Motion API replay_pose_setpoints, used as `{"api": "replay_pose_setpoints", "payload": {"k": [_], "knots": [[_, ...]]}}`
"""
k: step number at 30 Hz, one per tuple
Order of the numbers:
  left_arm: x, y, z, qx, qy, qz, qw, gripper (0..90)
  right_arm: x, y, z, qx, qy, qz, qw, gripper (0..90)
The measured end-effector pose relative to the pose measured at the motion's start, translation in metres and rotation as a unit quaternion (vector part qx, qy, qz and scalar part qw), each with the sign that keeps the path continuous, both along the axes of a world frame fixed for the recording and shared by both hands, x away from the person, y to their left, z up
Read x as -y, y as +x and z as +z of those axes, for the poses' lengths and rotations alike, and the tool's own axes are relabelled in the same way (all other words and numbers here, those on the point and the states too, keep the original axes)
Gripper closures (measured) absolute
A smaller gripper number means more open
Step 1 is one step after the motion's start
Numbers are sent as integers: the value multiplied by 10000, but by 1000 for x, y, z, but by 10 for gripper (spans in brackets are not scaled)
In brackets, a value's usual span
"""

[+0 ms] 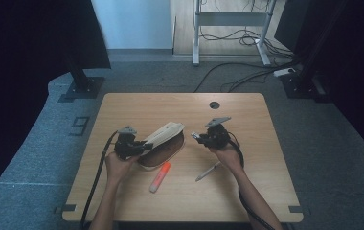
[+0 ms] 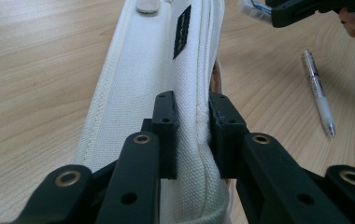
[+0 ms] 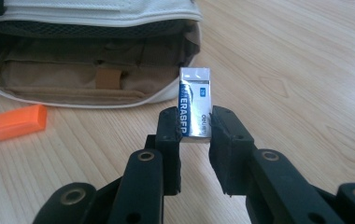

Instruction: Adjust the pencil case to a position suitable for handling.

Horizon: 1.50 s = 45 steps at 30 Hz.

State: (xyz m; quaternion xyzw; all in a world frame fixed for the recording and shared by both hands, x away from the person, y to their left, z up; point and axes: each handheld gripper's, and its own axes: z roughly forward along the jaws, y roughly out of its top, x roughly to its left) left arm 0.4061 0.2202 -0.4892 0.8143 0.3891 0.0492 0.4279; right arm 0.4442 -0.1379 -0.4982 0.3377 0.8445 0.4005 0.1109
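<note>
The wooden tabletop (image 1: 122,201) carried everything, and the job looked about halfway through: packing stationery into a pencil case.

The pencil case (image 1: 163,141) lay near the middle of the tabletop, a white canvas pouch with a small black label on its flap and a brown lining with a mesh pocket and a strap loop inside. Its mouth stood open toward the right hand. The left gripper (image 1: 131,145) was clamped on the white flap, both pads pressing the cloth near the seam (image 2: 199,121), which held the lid up and the opening clear.

The right gripper (image 1: 204,137) hovered just beside the open mouth, its jaws closed on an eraser (image 3: 195,105). The eraser was a small white block in a silvery blue printed sleeve, standing upright between the pads, near the case's rim but not yet over it. So the pick was done; by my reading the eraser remained to be carried in and released.

An orange highlighter (image 1: 159,177) lay on the tabletop just in front of the case, and a slim pen (image 1: 208,171) lay to its right, near the right hand. Both sat outside the case, likely still to be packed.
</note>
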Motion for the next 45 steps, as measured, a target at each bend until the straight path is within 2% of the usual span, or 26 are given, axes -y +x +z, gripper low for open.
{"api": "replay_pose_setpoints", "payload": {"k": [16, 25, 45], "knots": [[0, 0, 1, -4, -23, -16, 10000, 747, -41, 8, -9, -78, -71, 251, 9996, 720], [-1, -1, 2, -7, -33, -18, 10000, 747, -63, 13, -17, -151, -194, 282, 9993, 720], [-1, -1, 2, -2, -69, -51, 10000, 746, -86, 33, -27, -147, -403, 118, 9990, 720]]}}
